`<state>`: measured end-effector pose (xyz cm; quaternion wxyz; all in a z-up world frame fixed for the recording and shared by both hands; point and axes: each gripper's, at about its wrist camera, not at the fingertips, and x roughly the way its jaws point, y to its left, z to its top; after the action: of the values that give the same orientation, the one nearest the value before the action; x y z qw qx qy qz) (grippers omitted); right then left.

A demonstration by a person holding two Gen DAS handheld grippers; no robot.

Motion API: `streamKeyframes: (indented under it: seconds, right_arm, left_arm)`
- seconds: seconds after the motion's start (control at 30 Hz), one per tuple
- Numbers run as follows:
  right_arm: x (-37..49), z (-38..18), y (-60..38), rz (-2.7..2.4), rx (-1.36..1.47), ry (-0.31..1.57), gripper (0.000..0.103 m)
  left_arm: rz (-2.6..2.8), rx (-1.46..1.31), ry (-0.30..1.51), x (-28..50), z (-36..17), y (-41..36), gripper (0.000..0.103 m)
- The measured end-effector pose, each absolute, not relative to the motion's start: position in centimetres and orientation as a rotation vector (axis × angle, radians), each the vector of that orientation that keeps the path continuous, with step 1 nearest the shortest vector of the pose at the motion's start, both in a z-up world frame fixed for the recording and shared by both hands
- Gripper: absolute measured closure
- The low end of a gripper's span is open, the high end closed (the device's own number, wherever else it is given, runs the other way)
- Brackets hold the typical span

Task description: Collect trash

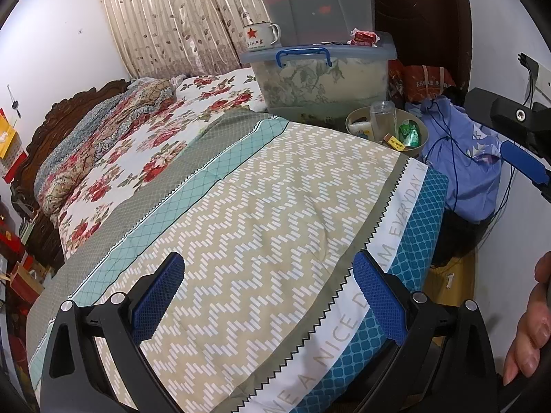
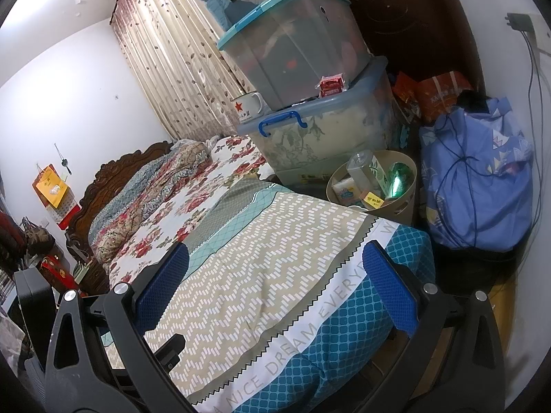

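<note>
A beige round bin [image 1: 420, 148] stands past the far corner of the bed and holds a clear plastic bottle [image 1: 382, 117], a green crumpled wrapper [image 1: 409, 134], a yellow box [image 1: 394, 141] and a white packet [image 1: 360, 127]. It also shows in the right wrist view [image 2: 406, 203] with the bottle [image 2: 361, 170] and wrapper [image 2: 399, 180]. My left gripper [image 1: 272, 296] is open and empty over the patterned quilt [image 1: 261, 213]. My right gripper [image 2: 275, 285] is open and empty over the same quilt [image 2: 261, 275]; it shows at the right edge of the left wrist view [image 1: 523, 158].
Stacked clear storage boxes [image 1: 320, 79] stand behind the bin, with a star mug [image 1: 258, 36] and red packs [image 1: 365, 38] on a lid. A blue cloth bundle [image 2: 478, 179] sits right of the bin. A floral bedspread [image 1: 137, 151] and wooden headboard [image 1: 69, 110] lie left.
</note>
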<state>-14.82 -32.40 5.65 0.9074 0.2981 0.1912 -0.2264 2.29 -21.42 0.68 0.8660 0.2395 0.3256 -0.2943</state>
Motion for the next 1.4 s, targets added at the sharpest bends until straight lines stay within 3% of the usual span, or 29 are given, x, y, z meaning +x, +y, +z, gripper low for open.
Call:
streamKeyframes:
  seconds: [1.4]
  right_arm:
    - [-14.66,5.4,-32.25,-0.465,0.619,0.401,0.003]
  left_arm:
    - [-0.615,0.508,0.682,2.3,0.21,-20.84,0.008]
